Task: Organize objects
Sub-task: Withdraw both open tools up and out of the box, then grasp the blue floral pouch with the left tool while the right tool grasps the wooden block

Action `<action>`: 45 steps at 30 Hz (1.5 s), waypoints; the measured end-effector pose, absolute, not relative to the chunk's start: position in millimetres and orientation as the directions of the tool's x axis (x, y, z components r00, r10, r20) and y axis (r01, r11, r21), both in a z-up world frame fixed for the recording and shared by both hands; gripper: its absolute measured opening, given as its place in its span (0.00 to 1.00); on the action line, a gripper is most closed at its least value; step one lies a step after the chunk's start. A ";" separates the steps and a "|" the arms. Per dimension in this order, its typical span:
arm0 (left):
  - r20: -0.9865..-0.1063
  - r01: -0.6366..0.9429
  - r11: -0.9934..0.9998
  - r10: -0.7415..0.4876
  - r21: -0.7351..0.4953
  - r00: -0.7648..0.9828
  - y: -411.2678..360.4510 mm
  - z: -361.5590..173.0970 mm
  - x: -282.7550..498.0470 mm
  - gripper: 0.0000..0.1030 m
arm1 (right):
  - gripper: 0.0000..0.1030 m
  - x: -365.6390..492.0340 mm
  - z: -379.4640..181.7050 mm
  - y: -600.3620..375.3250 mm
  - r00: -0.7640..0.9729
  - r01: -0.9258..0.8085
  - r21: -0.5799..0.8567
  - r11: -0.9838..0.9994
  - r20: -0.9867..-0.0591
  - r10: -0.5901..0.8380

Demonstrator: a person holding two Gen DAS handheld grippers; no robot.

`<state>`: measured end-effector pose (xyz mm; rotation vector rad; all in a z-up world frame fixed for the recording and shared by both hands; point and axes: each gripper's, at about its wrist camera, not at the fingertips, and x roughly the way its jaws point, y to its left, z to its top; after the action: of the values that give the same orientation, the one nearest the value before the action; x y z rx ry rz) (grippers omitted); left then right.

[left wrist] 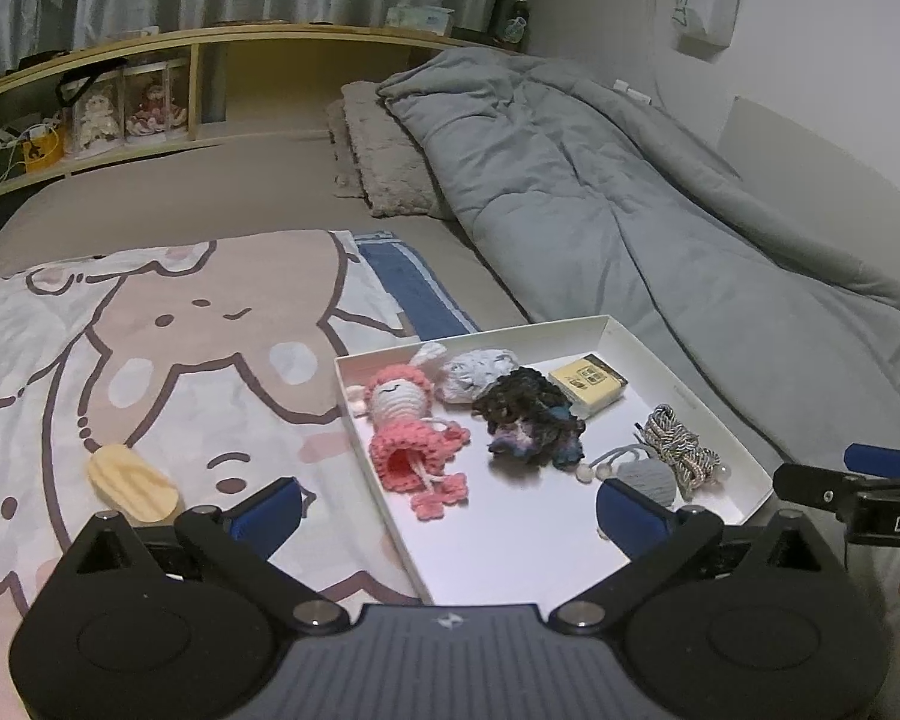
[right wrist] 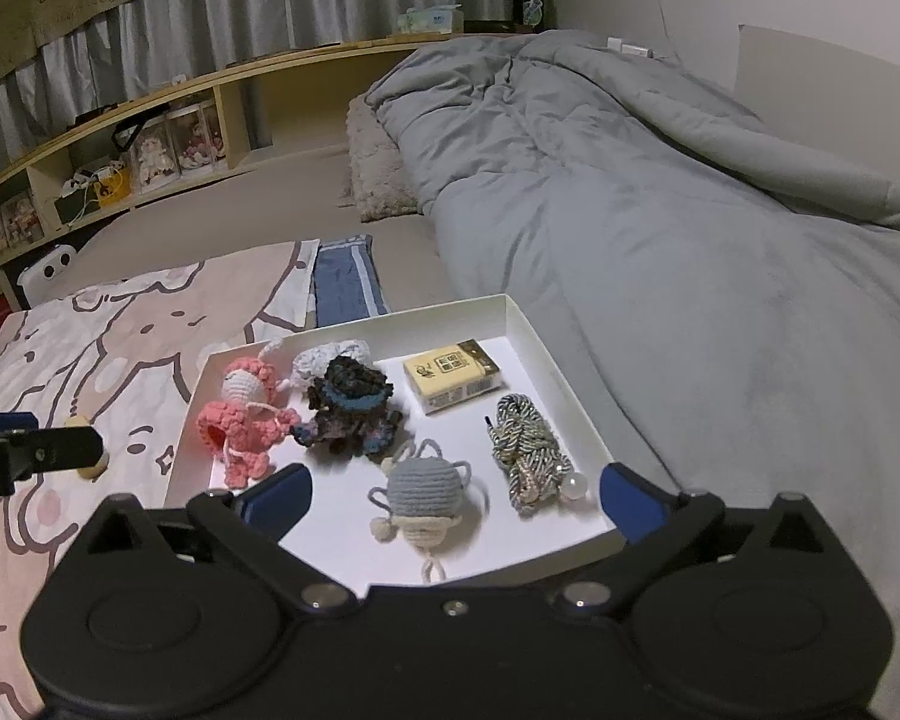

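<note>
Wooden oval piece [left wrist: 132, 485] lies alone on the cartoon-print blanket [left wrist: 168, 324], just left of the white tray [left wrist: 678, 384] that already holds the pink crochet doll [left wrist: 411, 420], dark crochet toy [left wrist: 531, 420], yellow box [left wrist: 588, 384], coiled cord [left wrist: 681, 444] and grey crochet ball [right wrist: 423, 489]. Both the left gripper [left wrist: 447, 510] and right gripper [right wrist: 453, 501] hover with fingers spread, grasping nothing. Likely next: the left one takes the oval across its narrow width (it looks thin), low against the bedding.
</note>
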<state>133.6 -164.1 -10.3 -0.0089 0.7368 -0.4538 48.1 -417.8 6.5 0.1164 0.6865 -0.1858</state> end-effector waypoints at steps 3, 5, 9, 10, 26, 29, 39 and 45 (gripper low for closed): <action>-0.646 0.385 0.908 -0.395 -0.166 0.653 -154.5 -10.8 133.7 1.00 | 1.00 49.8 6.3 -410.7 0.756 0.206 0.036 0.978 -0.640 -0.136; -0.644 0.375 0.912 -0.389 -0.167 0.659 -147.0 -11.2 134.4 1.00 | 1.00 51.7 6.5 -406.0 0.758 0.199 0.044 0.979 -0.640 -0.126; -0.640 0.348 0.922 -0.372 -0.171 0.672 -129.7 -11.8 137.3 1.00 | 1.00 58.9 5.7 -393.9 0.761 0.185 0.051 0.981 -0.639 -0.111; -0.638 0.342 0.923 -0.371 -0.175 0.675 -124.8 -12.0 138.3 1.00 | 1.00 61.3 5.2 -390.4 0.760 0.184 0.046 0.982 -0.640 -0.112; -0.631 0.158 0.978 -0.210 -0.139 0.747 -22.0 -7.7 155.3 1.00 | 1.00 106.2 1.1 -318.7 0.789 0.038 0.068 0.997 -0.614 0.012; -0.628 0.122 0.983 -0.181 -0.136 0.757 -3.7 -6.6 157.0 1.00 | 1.00 112.8 0.4 -302.7 0.792 -0.011 0.073 0.997 -0.608 0.053; -0.614 -0.013 0.991 -0.071 -0.130 0.786 55.6 -8.4 160.7 1.00 | 1.00 134.4 -7.6 -254.7 0.801 -0.115 0.120 0.986 -0.576 0.164; -0.604 -0.086 0.989 -0.005 -0.121 0.797 83.3 -8.8 164.9 1.00 | 1.00 148.0 -14.1 -229.0 0.801 -0.159 0.143 0.977 -0.559 0.212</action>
<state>164.9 83.3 -8.8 -0.1455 0.6471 0.0437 148.0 -229.0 -14.1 0.0902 0.6099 0.1996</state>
